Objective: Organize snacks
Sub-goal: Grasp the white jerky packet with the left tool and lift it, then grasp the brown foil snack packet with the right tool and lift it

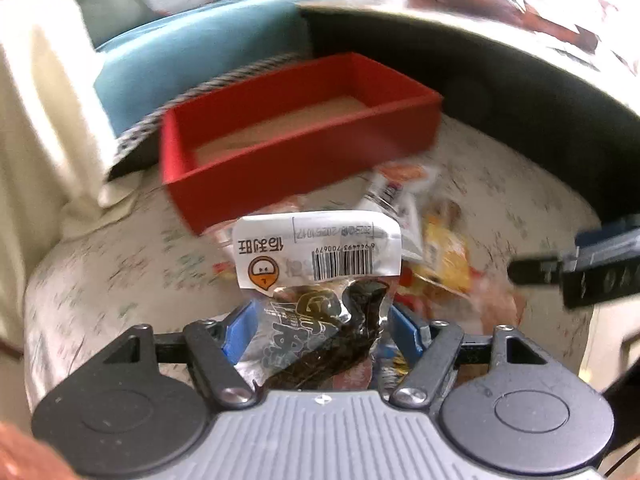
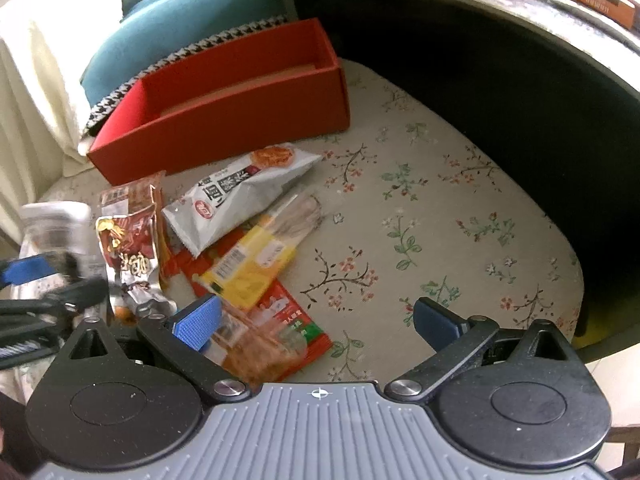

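The left tool (image 1: 320,330) is clenched on a clear-and-silver vacuum snack pouch with a white barcode header (image 1: 320,256), its blue pads pinching both sides, the pouch lifted above the flowered seat cushion (image 2: 440,208). The right tool (image 2: 316,322) hangs released over the remaining pile: a grey-white noodle snack bag (image 2: 240,196), a yellow packet (image 2: 248,268) and a red foil pouch (image 2: 132,240). The open red rectangular cardboard box (image 1: 296,136) sits just beyond, seemingly empty. This looks like the carry step; next, swing the pouch over the rim and let go.
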`<state>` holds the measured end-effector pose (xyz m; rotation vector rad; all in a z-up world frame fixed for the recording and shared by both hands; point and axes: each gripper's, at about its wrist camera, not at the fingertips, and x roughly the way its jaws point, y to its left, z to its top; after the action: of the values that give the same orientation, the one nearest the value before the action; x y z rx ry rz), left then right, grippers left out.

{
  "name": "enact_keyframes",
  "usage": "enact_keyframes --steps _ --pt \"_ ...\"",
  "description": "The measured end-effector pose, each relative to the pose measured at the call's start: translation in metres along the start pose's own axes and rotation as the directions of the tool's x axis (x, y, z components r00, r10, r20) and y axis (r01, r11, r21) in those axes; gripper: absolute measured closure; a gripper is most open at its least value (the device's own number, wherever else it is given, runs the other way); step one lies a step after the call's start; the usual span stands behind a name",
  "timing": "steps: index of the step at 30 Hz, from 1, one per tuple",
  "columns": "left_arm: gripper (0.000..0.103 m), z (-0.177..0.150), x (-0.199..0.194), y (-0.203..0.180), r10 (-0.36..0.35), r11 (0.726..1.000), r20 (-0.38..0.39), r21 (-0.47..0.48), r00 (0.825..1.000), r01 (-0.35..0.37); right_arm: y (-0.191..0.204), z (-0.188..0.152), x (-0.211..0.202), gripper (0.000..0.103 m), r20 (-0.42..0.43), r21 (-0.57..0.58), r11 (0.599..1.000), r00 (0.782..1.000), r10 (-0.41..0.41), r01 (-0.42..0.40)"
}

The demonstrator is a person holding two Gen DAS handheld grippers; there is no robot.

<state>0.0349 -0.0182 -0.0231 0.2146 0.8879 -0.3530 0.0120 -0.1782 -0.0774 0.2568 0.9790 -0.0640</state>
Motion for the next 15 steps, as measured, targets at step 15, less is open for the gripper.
enact_keyframes --steps 15 --pt "0.039 -0.007 -0.031 0.068 -0.021 0.927 0.081 -0.372 0.996 0.05 0.084 0.014 0.01 0.0 0.012 -0.164 0.975 0.988 0.153 -0.149"
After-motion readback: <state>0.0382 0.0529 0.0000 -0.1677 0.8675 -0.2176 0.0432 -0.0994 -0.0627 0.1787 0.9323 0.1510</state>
